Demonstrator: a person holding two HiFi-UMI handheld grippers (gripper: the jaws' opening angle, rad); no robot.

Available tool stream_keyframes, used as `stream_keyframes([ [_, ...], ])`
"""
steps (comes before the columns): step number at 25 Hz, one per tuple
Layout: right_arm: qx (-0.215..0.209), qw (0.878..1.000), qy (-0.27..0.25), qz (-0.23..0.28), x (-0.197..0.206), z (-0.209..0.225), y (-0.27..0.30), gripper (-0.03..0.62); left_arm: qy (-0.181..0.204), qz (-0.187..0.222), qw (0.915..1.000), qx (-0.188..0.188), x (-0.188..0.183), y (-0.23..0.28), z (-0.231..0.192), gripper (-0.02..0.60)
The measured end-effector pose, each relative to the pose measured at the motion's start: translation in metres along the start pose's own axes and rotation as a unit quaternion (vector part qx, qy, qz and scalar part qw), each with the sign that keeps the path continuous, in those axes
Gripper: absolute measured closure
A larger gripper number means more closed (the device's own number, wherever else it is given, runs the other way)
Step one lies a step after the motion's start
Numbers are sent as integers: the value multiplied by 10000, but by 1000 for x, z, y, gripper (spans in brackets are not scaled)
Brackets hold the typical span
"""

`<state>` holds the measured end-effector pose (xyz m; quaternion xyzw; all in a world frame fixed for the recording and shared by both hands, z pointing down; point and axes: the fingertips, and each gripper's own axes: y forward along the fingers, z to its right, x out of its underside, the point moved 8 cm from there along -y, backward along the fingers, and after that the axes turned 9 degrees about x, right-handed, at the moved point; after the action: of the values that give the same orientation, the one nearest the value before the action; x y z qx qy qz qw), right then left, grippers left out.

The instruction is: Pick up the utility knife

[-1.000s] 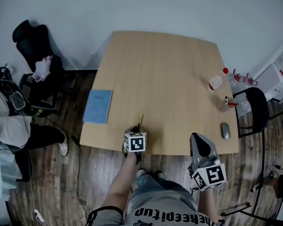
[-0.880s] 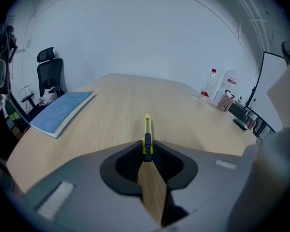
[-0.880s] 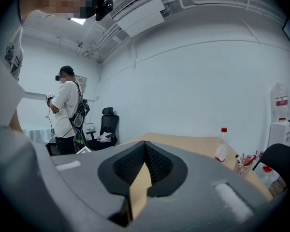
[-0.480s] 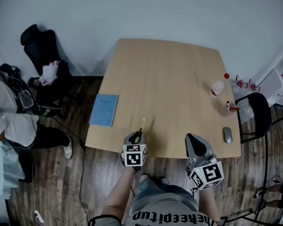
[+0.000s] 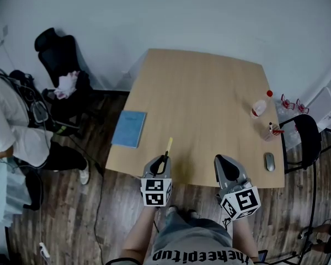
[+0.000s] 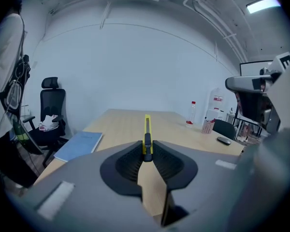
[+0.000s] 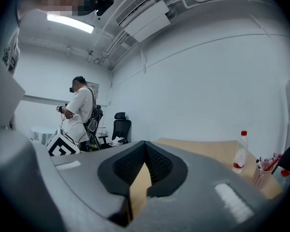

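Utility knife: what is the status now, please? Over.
Left tool shut on utility knife, held above table. Right tool shut, empty. Nothing in the way.

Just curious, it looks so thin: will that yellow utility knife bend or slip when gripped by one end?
Probably stiff: the utility knife juts straight out of the left gripper without sagging. It looks slim, so likely light. Clamped only at one end, it might pivot if bumped.
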<state>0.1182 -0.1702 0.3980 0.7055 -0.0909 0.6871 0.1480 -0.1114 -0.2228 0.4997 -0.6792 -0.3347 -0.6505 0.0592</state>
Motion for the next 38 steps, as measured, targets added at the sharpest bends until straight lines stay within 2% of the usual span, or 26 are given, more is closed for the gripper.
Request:
stream_keyframes([
  [13, -260, 9993, -137, 233, -13, -13, 2, 592, -5, 793, 9968, 90, -30, -50, 14, 495],
  [27, -481, 9974, -53, 526, -20, -24, -15, 592, 47, 1737, 9847, -151, -52, -100, 31, 495],
  [38, -448, 9974, -80, 565, -20, -19, -23, 592, 315, 2010, 9785, -341, -56, -115, 45, 495],
])
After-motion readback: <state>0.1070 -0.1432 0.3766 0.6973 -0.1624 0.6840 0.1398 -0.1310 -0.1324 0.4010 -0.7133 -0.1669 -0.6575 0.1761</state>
